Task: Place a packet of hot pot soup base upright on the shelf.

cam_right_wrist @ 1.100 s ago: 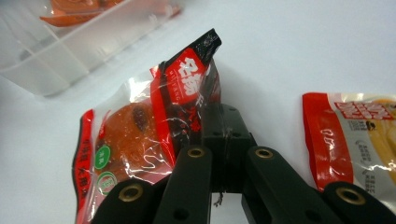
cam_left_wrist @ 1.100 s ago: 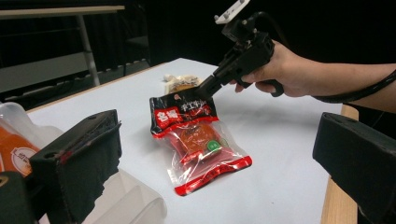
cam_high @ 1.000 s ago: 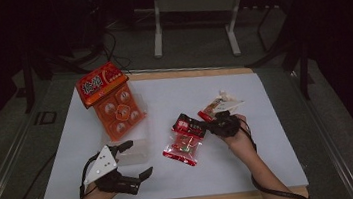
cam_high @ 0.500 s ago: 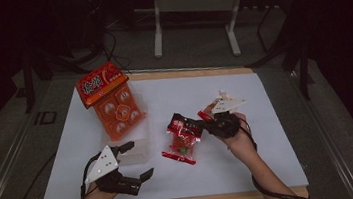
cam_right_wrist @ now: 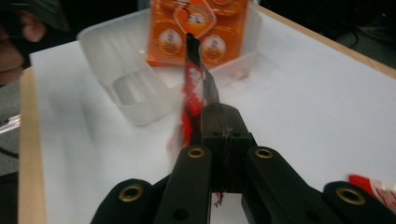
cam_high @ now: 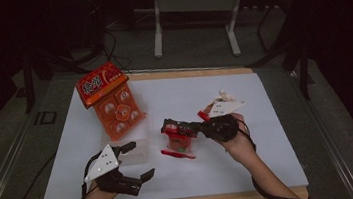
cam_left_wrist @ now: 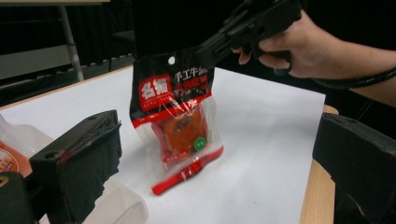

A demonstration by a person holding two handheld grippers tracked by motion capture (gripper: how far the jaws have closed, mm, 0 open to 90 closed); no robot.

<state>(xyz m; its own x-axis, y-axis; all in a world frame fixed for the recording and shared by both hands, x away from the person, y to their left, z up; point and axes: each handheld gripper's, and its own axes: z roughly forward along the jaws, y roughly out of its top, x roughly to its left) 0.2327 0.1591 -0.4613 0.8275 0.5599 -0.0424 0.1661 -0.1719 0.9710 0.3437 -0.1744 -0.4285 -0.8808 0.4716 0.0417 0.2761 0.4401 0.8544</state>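
At the table's near left edge the left gripper (cam_high: pixel 135 177) rests with its jaws spread wide and nothing between them, just beside a clear plastic tray (cam_high: pixel 132 152) that touches an orange snack box (cam_high: pixel 115 109). Toward the middle, the right gripper (cam_high: pixel 170 127) is clamped on the top edge of a red-and-clear snack packet (cam_high: pixel 178 142), which hangs upright with its bottom seal touching the white tabletop (cam_high: pixel 272 159).

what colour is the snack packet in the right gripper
Clear with red bands and label, an orange-brown snack inside; the snack packet shows best in the left gripper view.
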